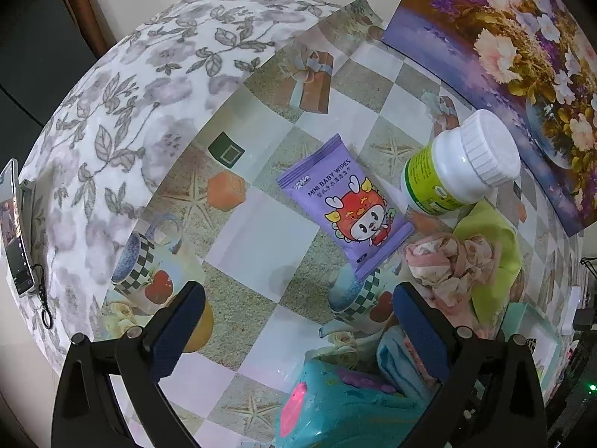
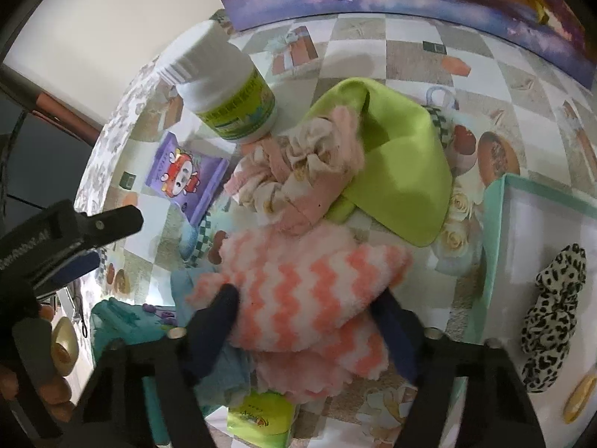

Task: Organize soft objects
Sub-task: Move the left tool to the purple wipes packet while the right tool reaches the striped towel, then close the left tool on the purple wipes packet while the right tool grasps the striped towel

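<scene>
- The fluffy pink-and-white zigzag cloth point(image 2: 298, 291) lies on the table point(image 2: 406, 48), right between the two fingers of the right gripper point(image 2: 309, 321).
- The dark fingers sit on both sides of the cloth, and the left one point(image 2: 220, 310) presses into the fluff. I judge the jaws are partly shut and squeezing the cloth (the right finger is half hidden by it).
- The long way of the cloth runs from finger to finger, so the pinch goes along it, not across it.
- The white tray with a mint rim point(image 2: 492, 231) is just to the right of the cloth. A spotted scrunchie point(image 2: 552, 306) already lies in it.
- So the right hand is much nearer, and I think a short lift and a move to the right would do it.
- The left gripper point(image 1: 294, 328) hangs wide open over the table with nothing in it, near the purple wipes pack point(image 1: 343, 201).
</scene>
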`<action>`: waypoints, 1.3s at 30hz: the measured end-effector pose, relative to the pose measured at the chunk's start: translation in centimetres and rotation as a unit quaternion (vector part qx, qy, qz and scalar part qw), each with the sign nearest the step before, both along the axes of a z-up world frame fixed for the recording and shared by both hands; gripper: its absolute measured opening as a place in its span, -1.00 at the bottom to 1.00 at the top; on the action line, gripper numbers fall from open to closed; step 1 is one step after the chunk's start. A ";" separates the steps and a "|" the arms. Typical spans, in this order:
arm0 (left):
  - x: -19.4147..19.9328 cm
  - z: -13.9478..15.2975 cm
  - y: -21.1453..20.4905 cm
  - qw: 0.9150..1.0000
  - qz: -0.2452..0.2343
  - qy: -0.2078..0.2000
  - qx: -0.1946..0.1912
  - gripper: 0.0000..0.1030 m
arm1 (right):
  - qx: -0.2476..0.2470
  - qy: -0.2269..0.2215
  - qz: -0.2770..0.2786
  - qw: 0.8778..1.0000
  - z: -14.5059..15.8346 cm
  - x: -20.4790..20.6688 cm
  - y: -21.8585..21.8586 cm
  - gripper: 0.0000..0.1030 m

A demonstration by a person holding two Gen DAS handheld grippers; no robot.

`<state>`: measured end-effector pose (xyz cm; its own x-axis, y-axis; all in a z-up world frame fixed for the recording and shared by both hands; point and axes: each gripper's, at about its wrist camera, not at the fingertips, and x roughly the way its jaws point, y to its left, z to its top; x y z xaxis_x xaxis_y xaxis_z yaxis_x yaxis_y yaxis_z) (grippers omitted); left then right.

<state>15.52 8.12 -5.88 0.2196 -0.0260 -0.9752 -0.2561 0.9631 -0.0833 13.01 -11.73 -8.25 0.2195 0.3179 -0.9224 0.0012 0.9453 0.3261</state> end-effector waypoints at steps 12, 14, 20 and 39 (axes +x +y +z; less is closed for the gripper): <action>0.1 0.3 0.0 1.000 -0.001 -0.007 -0.007 0.95 | -0.003 -0.032 -0.005 0.999 2.0 -0.3 -1.6 -0.38; 0.2 0.4 0.1 1.000 0.000 -0.008 -0.008 0.95 | -0.005 -0.038 -0.004 0.999 2.4 -0.3 -1.6 -0.44; 0.2 0.7 0.0 1.000 0.000 -0.014 -0.014 0.95 | -0.006 -0.064 -0.009 0.998 3.8 -0.4 -2.3 -0.52; 0.7 1.1 -0.6 0.999 -0.010 -0.013 -0.039 0.95 | -0.007 -0.145 -0.030 0.989 9.8 -1.0 -4.6 -0.64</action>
